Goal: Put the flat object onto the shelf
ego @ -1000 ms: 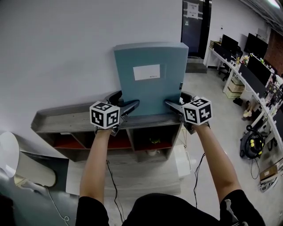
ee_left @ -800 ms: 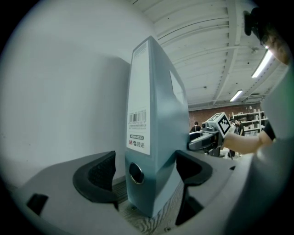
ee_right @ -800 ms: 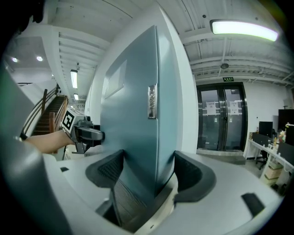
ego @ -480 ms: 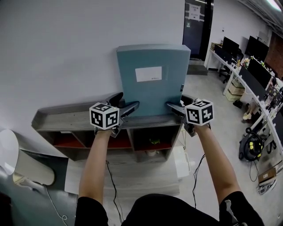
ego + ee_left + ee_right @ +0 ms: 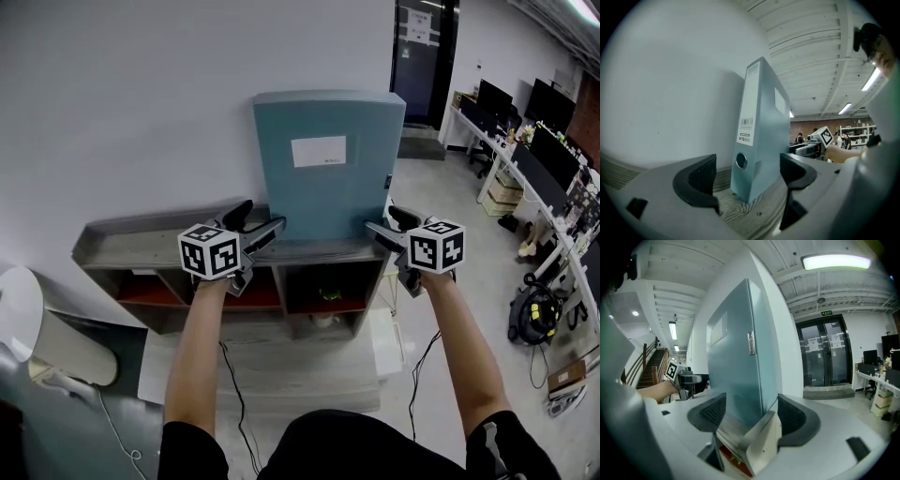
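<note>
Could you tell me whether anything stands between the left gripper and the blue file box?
Nothing visible does. The left gripper, jaws apart, faces the file box spine directly; only bare shelf top lies between them, and the box stands upright on it.

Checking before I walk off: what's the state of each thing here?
Box: upright on the shelf top, ungripped.
Left tongs: open, holding nothing.
Right tongs: open, holding nothing.
Glass doors: shut.
Ceiling light: on.

One file box [image 5: 328, 169], one shelf [image 5: 141, 248], two claws [image 5: 262, 217] [image 5: 382, 220].
</note>
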The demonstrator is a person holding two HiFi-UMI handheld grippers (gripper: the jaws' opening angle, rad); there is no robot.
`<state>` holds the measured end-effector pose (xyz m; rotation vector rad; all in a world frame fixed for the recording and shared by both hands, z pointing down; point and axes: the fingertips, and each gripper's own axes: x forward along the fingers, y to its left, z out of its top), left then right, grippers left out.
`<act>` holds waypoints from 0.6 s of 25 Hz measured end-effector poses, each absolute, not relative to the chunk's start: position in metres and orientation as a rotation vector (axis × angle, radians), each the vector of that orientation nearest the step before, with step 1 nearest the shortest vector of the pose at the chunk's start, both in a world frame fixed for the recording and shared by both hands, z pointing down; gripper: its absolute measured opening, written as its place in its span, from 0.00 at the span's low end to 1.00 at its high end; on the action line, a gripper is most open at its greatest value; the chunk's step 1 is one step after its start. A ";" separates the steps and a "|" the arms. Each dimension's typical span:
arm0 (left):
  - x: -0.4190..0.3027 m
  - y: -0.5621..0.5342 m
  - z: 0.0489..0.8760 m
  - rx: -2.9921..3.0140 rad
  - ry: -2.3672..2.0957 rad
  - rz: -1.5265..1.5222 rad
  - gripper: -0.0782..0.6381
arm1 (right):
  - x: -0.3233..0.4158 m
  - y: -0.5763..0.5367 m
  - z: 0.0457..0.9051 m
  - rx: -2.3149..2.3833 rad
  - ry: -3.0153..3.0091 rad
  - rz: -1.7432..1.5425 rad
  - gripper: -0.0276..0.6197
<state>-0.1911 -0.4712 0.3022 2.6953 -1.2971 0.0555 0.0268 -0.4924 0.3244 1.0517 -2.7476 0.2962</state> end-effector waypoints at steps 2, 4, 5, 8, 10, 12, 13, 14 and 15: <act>-0.193 -0.464 0.302 2.690 -1.308 0.049 0.68 | 0.032 -0.489 0.327 1.059 -2.740 0.293 0.57; -0.194 -0.456 0.302 2.686 -1.325 0.035 0.68 | 0.037 -0.484 0.328 1.071 -2.739 0.293 0.57; -0.195 -0.451 0.301 2.685 -1.333 0.025 0.68 | 0.040 -0.482 0.327 1.075 -2.742 0.295 0.57; -0.193 -0.436 0.300 2.685 -1.353 0.005 0.68 | 0.048 -0.472 0.325 1.073 -2.763 0.309 0.57; -0.191 -0.424 0.299 2.687 -1.362 0.008 0.68 | 0.053 -0.462 0.324 1.066 -2.774 0.317 0.57; -0.187 -0.411 0.299 2.688 -1.373 0.012 0.68 | 0.058 -0.452 0.326 1.056 -2.777 0.319 0.57; -0.186 -0.405 0.299 2.688 -1.381 0.012 0.68 | 0.061 -0.447 0.328 1.050 -2.775 0.319 0.57; -0.184 -0.399 0.298 2.687 -1.389 0.009 0.68 | 0.064 -0.442 0.330 1.043 -2.773 0.318 0.57; -0.182 -0.392 0.298 2.686 -1.397 0.005 0.68 | 0.068 -0.437 0.334 1.036 -2.771 0.317 0.57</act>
